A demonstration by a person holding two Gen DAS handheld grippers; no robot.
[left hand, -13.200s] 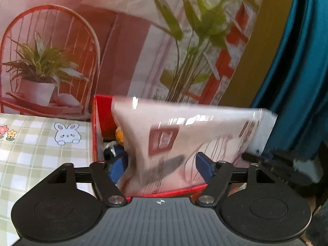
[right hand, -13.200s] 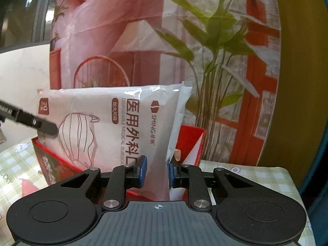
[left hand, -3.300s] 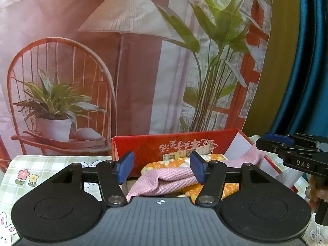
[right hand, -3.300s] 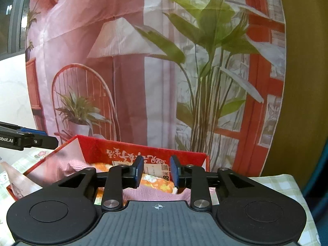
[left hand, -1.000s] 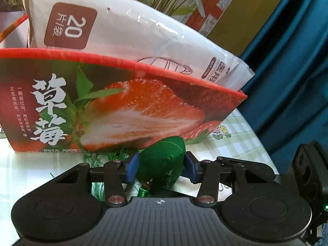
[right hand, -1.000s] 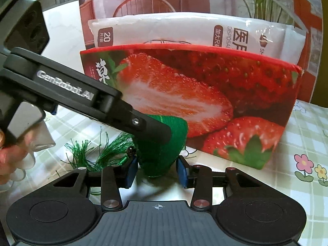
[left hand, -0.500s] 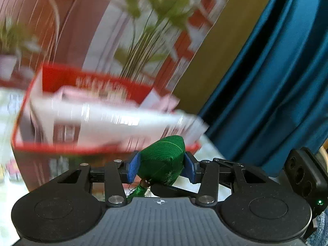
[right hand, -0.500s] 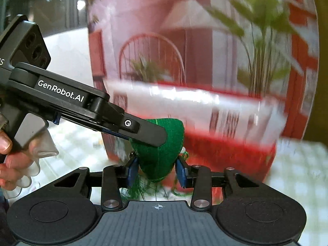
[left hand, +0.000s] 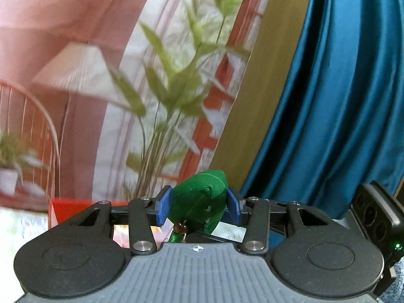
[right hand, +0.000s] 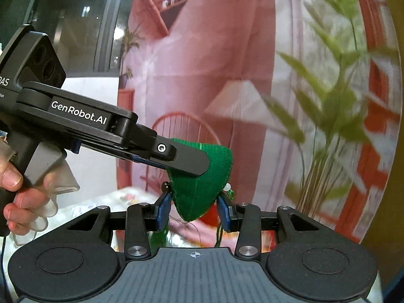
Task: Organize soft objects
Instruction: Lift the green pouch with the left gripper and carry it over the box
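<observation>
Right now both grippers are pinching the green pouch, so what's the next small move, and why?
Probably carry the green pouch forward over the red box before letting go: left gripper and right gripper both clamp it in the air, and the box sits ahead and below.

The left gripper (right hand: 197,161) bore "GenRobot.AI" in white along its black arm; "DAS" showed, cut off, on its body.

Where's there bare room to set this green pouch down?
Little shows. The red box, low left in the left wrist view, looks crowded. A blurred strip of tablecloth left of it looks bare. Both grippers pinch the green pouch.
</observation>
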